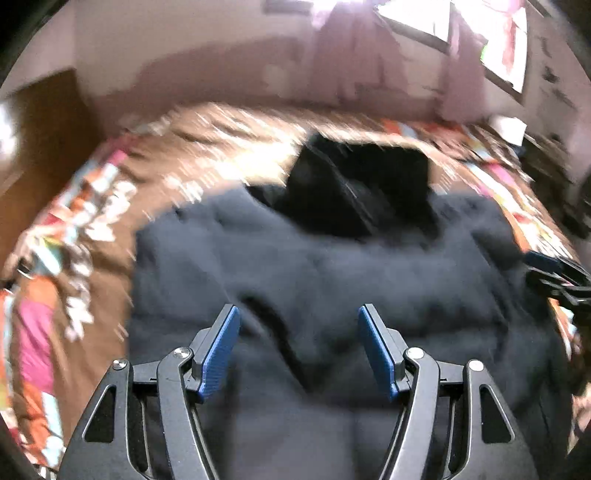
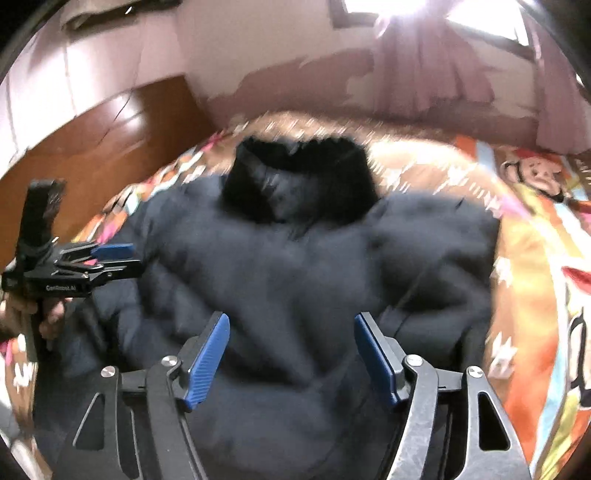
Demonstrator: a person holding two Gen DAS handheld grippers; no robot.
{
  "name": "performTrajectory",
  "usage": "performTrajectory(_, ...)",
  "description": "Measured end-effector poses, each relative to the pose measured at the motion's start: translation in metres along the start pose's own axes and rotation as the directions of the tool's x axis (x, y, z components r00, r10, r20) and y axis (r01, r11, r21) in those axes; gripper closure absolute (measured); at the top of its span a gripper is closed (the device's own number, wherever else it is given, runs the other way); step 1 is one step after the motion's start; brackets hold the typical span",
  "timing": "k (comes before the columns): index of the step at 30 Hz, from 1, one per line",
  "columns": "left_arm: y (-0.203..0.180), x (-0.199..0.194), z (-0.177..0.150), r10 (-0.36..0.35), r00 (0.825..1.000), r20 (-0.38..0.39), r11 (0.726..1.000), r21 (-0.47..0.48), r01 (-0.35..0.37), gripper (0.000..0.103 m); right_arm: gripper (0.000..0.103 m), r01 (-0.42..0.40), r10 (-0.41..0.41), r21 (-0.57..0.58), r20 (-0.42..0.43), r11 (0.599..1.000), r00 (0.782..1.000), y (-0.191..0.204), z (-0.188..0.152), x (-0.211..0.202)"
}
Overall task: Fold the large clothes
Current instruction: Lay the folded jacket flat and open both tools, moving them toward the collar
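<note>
A dark navy puffer jacket [image 1: 332, 280] [image 2: 295, 266] lies spread on the bed, its black fur-edged hood [image 1: 354, 184] [image 2: 299, 177] at the far end. My left gripper [image 1: 298, 312] hovers over the jacket's near part, blue pads [image 1: 221, 350] wide apart with nothing between them. My right gripper [image 2: 292, 317] stands open the same way above the jacket, holding no cloth. In the right wrist view the left gripper [image 2: 135, 258] shows side-on at the jacket's left edge, held by a hand [image 2: 51, 314]. The right gripper [image 1: 546, 273] appears blurred at the jacket's right edge.
The bed carries a brown bedspread [image 1: 92, 229] [image 2: 524, 258] with a bright cartoon print. Behind it are a pink wall [image 2: 258, 66], curtains [image 2: 436, 62] and a glaring window [image 1: 417, 14]. Brown wooden furniture [image 2: 110, 140] stands at the left. Dark clutter [image 1: 554, 173] sits at the bed's far right.
</note>
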State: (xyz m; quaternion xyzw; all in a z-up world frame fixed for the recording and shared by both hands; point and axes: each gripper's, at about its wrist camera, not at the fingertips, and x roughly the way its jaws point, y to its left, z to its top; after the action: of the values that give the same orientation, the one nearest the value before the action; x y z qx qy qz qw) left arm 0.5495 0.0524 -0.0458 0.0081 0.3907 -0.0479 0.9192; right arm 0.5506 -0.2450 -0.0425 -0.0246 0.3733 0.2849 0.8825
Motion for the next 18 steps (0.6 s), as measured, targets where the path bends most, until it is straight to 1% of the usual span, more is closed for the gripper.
performTrajectory(2,0.001,0.002,0.024,0.016,0.998,0.055,1.000,-0.008,-0.015,0.043,0.035,-0.001,-0.002,0.069,0.045,0.998,0.999,-0.015,0.023,0.003)
performTrajectory(4,0.002,0.008,0.047,0.022,0.996,0.091,1.000,-0.020,-0.020,0.043,0.035,0.000,-0.012,0.144,0.082,0.990,0.997,-0.030,0.045,0.011)
performTrajectory(7,0.002,0.017,0.075,0.036,0.990,0.134,0.999,-0.042,-0.031,0.043,0.035,0.014,-0.036,0.210,0.099,0.978,0.994,-0.047,0.080,0.031)
performTrajectory(8,-0.001,0.024,0.087,0.031,0.989,0.145,0.999,-0.043,-0.025,0.043,0.035,0.019,-0.042,0.218,0.103,0.976,0.994,-0.051,0.088,0.035)
performTrajectory(10,0.000,0.035,0.098,0.033,0.989,0.146,0.999,-0.035,-0.028,0.043,0.035,0.032,-0.056,0.232,0.097,0.972,0.994,-0.059,0.111,0.051)
performTrajectory(11,0.001,0.044,0.105,0.043,0.990,0.133,0.999,-0.029,-0.039,0.043,0.035,0.054,-0.075,0.229,0.082,0.972,0.994,-0.061,0.119,0.059)
performTrajectory(13,0.000,0.063,0.117,0.031,0.995,0.099,0.999,-0.022,-0.029,0.043,0.035,0.110,-0.122,0.205,0.049,0.972,0.991,-0.063,0.134,0.075)
performTrajectory(15,-0.001,0.074,0.120,0.027,0.996,0.081,1.000,-0.017,-0.026,0.043,0.035,0.146,-0.154,0.194,0.028,0.970,0.988,-0.065,0.141,0.089)
performTrajectory(18,0.001,0.088,0.125,0.035,0.996,0.082,0.999,-0.018,-0.034,0.043,0.038,0.153,-0.161,0.214,0.022,0.965,0.987,-0.070,0.148,0.106)
